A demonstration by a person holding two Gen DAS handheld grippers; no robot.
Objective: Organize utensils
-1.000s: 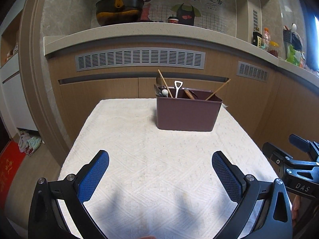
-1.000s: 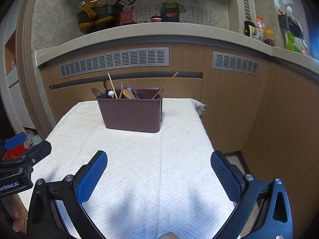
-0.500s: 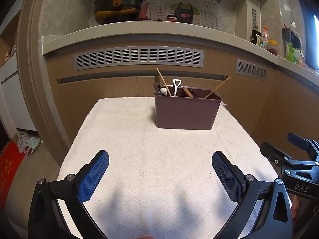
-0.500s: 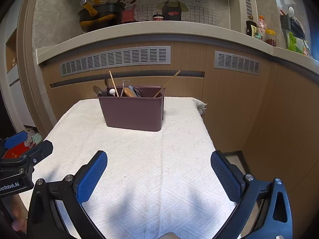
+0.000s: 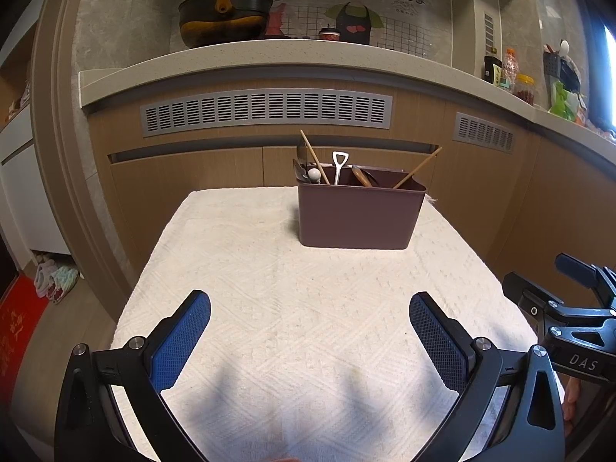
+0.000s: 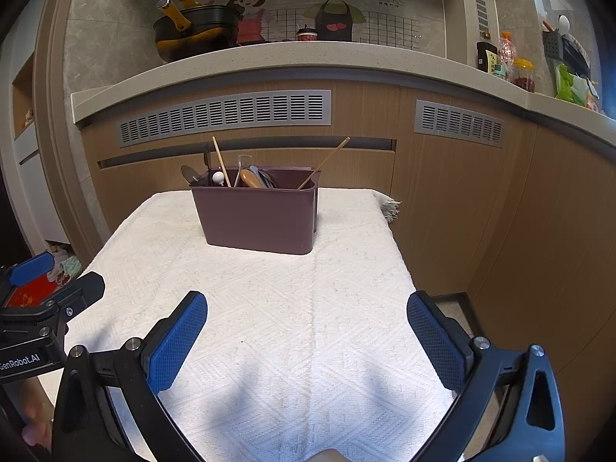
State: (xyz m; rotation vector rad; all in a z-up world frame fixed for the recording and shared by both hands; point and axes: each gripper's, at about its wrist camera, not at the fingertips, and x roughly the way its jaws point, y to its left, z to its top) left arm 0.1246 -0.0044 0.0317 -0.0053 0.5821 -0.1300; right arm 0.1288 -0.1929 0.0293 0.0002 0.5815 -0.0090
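Both tools, left tool (image 5: pixel 310 340) and right tool (image 6: pixel 307 340), wide apart, empty. Could tip brown utensil bin (image 5: pixel 361 215) near desk's (image 5: pixel 269 308) far edge by bumping chopsticks (image 5: pixel 417 168).

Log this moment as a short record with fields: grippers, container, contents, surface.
left gripper: open, empty, above the cloth
right gripper: open, empty, above the cloth
container: maroon plastic utensil bin, upright at the far end of the table
contents: wooden chopsticks, metal spoon with shovel-shaped handle, other utensils partly hidden
surface: white textured tablecloth; no loose utensils visible on it
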